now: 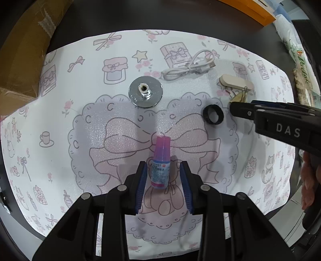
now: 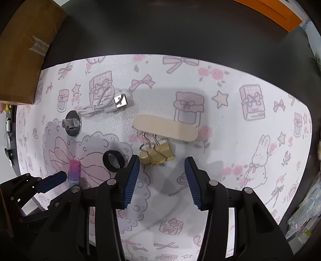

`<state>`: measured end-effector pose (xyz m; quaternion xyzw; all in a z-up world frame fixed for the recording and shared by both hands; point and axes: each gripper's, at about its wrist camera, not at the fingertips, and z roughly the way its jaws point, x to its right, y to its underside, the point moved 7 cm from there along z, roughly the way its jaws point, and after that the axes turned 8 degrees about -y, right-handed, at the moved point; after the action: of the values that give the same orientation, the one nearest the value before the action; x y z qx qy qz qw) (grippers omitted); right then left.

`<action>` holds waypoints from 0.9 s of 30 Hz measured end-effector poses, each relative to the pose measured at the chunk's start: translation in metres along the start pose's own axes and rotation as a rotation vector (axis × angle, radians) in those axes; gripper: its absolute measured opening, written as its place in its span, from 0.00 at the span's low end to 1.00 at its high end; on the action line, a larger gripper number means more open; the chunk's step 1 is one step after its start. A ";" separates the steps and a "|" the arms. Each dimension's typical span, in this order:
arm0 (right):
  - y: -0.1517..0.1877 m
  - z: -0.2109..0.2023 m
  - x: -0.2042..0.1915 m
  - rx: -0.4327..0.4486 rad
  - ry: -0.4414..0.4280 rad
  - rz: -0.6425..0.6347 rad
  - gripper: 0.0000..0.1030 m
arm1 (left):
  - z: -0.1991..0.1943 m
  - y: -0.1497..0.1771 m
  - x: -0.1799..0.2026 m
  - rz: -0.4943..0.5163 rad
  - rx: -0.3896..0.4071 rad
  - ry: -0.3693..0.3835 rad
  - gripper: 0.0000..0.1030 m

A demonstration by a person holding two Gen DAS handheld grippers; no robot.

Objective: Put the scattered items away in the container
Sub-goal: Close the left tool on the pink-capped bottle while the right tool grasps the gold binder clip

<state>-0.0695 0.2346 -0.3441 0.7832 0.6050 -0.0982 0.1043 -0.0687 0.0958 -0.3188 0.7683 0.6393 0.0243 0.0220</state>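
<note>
A small dropper bottle [image 1: 160,160] with a pink cap rests on the patterned mat [image 1: 80,140], between the fingers of my open left gripper [image 1: 163,166], with a gap on each side. Beyond it are a chrome disc with a threaded stub [image 1: 145,91], a white USB cable [image 1: 188,67], a black ring [image 1: 213,115] and a wooden stick [image 1: 235,81]. In the right wrist view my right gripper [image 2: 161,162] stands open just behind a gold binder clip [image 2: 157,155], which lies against the wooden stick [image 2: 166,128]. The black ring [image 2: 113,160] sits left of the left fingertip.
A brown cardboard box [image 1: 20,60] stands at the mat's far left corner on the dark table [image 2: 160,30]. An orange board [image 1: 252,10] lies at the back right. Plastic bags [image 1: 301,66] crowd the right edge. A person's hand [image 1: 310,180] holds the right gripper.
</note>
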 end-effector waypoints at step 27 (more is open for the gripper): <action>-0.003 -0.033 0.002 0.077 -0.020 0.043 0.17 | -0.009 -0.006 -0.010 -0.009 0.006 -0.019 0.18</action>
<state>-0.0709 0.2468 -0.3136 0.7985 0.5827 -0.1267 0.0822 -0.0769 0.0868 -0.3107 0.7657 0.6426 0.0150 0.0258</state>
